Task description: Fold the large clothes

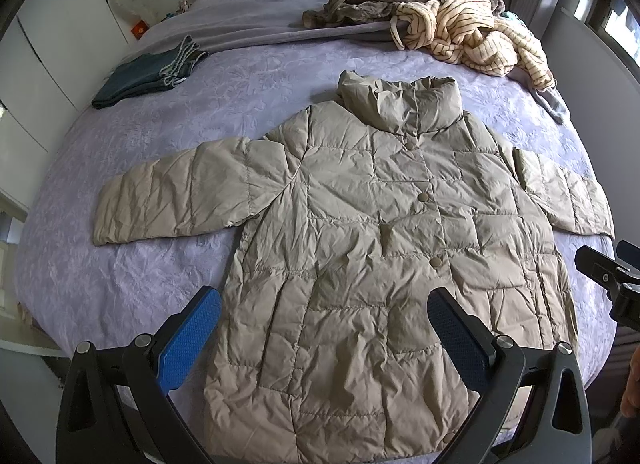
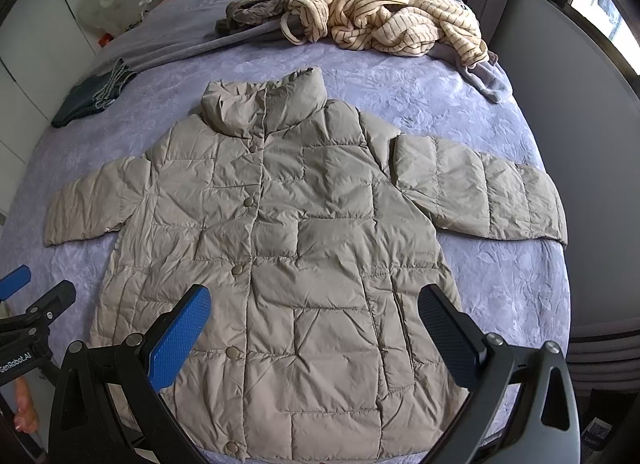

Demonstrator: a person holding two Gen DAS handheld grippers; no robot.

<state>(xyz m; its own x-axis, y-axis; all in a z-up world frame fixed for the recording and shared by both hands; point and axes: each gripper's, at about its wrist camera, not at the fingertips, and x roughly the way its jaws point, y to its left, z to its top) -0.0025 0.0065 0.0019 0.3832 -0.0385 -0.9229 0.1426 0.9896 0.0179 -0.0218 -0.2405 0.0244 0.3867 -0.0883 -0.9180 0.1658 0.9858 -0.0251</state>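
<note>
Hovering wide apart, gripping nothing, left tool [image 1: 324, 324] and right tool [image 2: 314, 320] over the jacket [image 1: 360, 248] lying flat, unfolded ahead on the bed [image 1: 140, 135], sleeves spread, every fold remaining.

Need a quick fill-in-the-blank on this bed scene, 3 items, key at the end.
1. The puffer jacket lies flat with both sleeves spread ____.
2. Both the left claw and right claw are ____.
3. The striped garment lies in a ____ behind the jacket's collar.

Missing words: outward; open; heap
</note>
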